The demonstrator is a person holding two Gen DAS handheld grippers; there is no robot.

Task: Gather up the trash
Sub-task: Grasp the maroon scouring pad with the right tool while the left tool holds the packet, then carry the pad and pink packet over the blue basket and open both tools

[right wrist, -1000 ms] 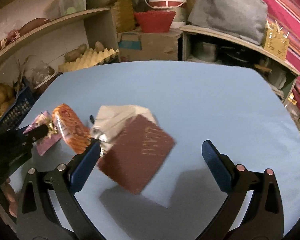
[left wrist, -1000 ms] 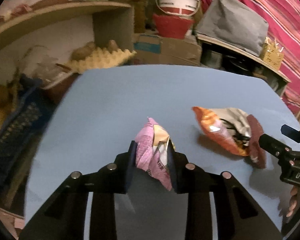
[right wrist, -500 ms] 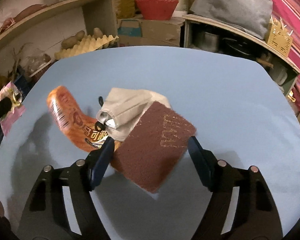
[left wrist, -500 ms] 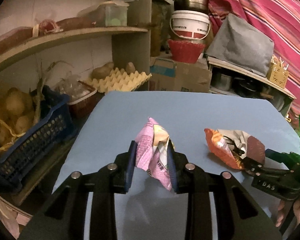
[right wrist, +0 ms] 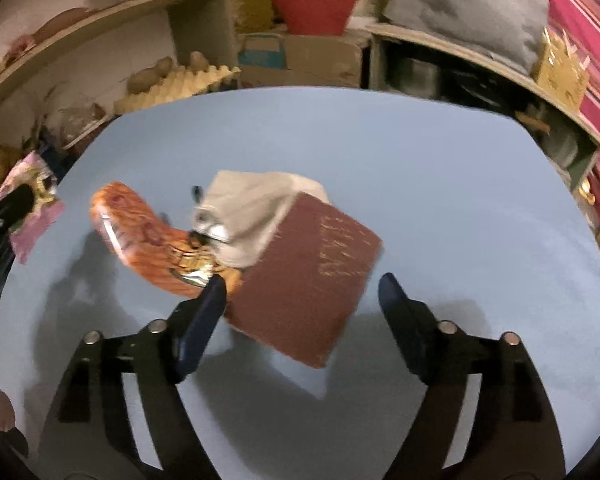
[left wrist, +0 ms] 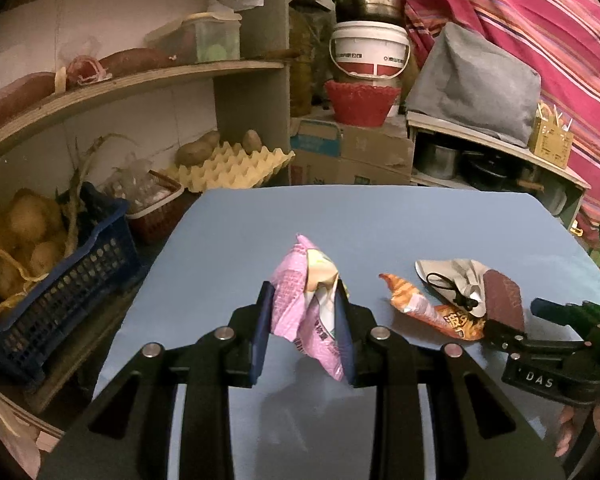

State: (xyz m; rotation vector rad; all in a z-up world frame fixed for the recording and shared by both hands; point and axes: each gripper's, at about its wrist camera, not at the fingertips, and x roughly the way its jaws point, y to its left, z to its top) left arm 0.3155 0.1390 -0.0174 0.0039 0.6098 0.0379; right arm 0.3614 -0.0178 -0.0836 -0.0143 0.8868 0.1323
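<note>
My left gripper (left wrist: 305, 312) is shut on a crumpled pink wrapper (left wrist: 300, 300) and holds it above the blue table (left wrist: 380, 220). To its right lie an orange snack bag (left wrist: 428, 312), a grey-white crumpled bag (left wrist: 448, 276) and a brown scouring pad (left wrist: 504, 300). My right gripper (right wrist: 302, 292) is open, its fingers on either side of the brown pad (right wrist: 312, 272), with the left fingertip against the orange bag (right wrist: 140, 236). The grey-white bag (right wrist: 252, 208) lies just beyond. The pink wrapper shows at the far left of the right wrist view (right wrist: 32, 208).
A dark blue crate of potatoes (left wrist: 52, 280) and a red basket (left wrist: 152, 208) stand left of the table. An egg tray (left wrist: 228, 168), cardboard boxes (left wrist: 352, 152), a red bowl (left wrist: 360, 100) and shelves stand behind it.
My left gripper has risen and drawn back with the pink wrapper in it. My right gripper has narrowed around the brown pad and moved in towards it.
</note>
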